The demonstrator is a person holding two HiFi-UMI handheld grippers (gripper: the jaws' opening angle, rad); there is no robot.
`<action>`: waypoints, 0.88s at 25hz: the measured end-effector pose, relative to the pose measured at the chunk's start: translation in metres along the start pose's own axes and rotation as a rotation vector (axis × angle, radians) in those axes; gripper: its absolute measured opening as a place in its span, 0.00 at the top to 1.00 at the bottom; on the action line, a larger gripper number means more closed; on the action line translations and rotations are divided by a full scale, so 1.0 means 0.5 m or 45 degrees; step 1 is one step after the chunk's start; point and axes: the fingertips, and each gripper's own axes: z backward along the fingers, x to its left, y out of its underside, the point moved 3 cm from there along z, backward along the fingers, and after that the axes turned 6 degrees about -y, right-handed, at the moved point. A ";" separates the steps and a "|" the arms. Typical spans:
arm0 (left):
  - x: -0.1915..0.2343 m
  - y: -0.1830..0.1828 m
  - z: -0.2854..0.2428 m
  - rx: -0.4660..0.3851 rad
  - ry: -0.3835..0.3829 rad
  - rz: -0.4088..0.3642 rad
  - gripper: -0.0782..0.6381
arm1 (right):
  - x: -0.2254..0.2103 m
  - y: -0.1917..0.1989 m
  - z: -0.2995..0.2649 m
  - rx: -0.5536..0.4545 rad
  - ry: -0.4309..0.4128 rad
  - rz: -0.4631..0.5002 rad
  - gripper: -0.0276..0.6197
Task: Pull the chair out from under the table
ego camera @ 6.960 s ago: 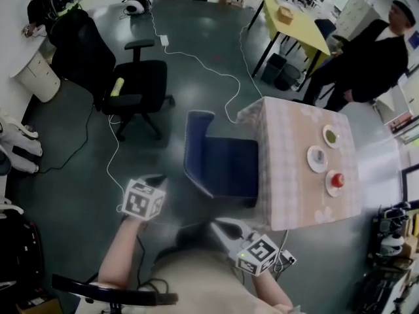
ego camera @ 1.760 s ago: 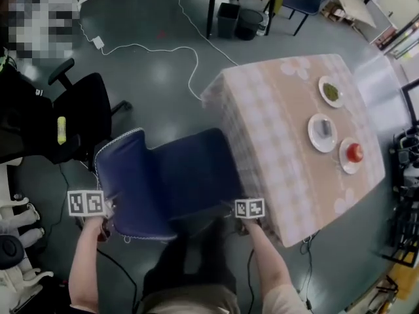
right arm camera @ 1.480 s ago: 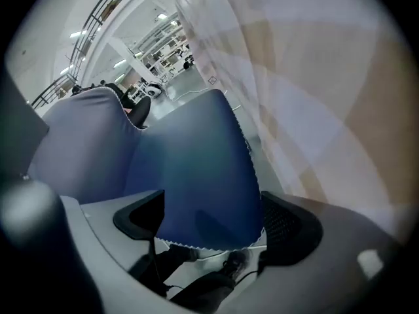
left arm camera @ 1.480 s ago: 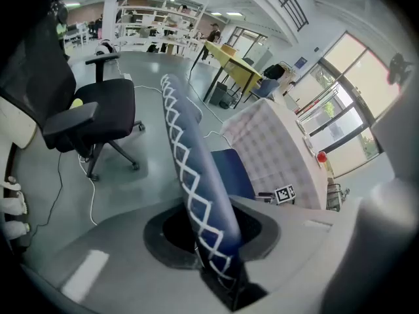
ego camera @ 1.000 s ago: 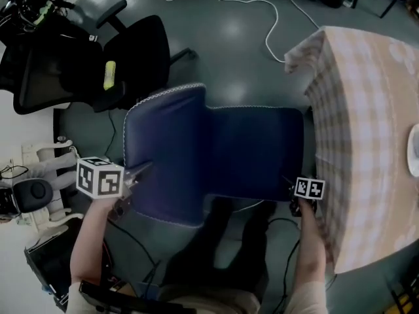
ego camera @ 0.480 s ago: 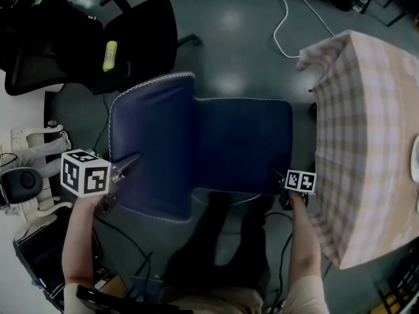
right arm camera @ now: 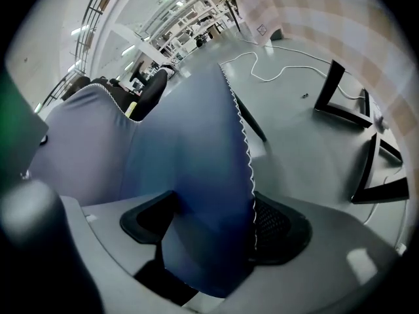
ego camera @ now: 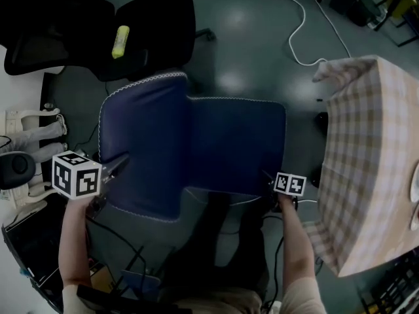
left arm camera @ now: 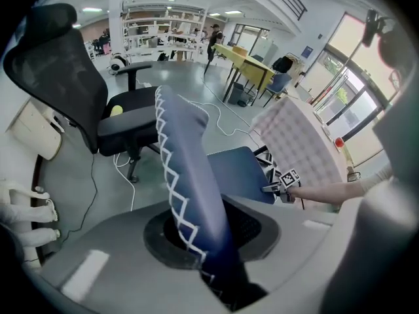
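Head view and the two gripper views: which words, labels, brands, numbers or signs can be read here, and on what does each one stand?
No text can be read in any view.
On the left marker cube and the right marker cube: black-and-white square patterns only, no letters.
On the small blue sign at the far wall: too small to read.
On the blue chair and the checked tablecloth: no print.

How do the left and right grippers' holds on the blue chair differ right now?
The left gripper grips the stitched backrest edge of the blue chair; the right gripper grips its seat edge at the end nearest the table. The left gripper's jaws stand narrow; the right gripper's stand wider, having just been closing with the seat edge between them. Shared: both are shut on the same chair.
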 end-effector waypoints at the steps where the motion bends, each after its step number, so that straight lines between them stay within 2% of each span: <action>1: 0.015 0.004 0.002 -0.002 -0.016 0.010 0.78 | 0.011 -0.003 -0.011 0.004 0.001 0.006 0.36; 10: 0.124 0.038 0.014 -0.007 -0.102 0.083 0.77 | 0.092 -0.011 -0.087 0.033 0.034 0.055 0.36; 17: 0.169 0.064 0.018 -0.011 -0.101 0.105 0.77 | 0.125 0.008 -0.108 0.031 0.073 0.049 0.36; 22: 0.195 0.074 0.018 -0.039 -0.120 0.118 0.75 | 0.138 0.006 -0.126 0.034 0.049 0.063 0.35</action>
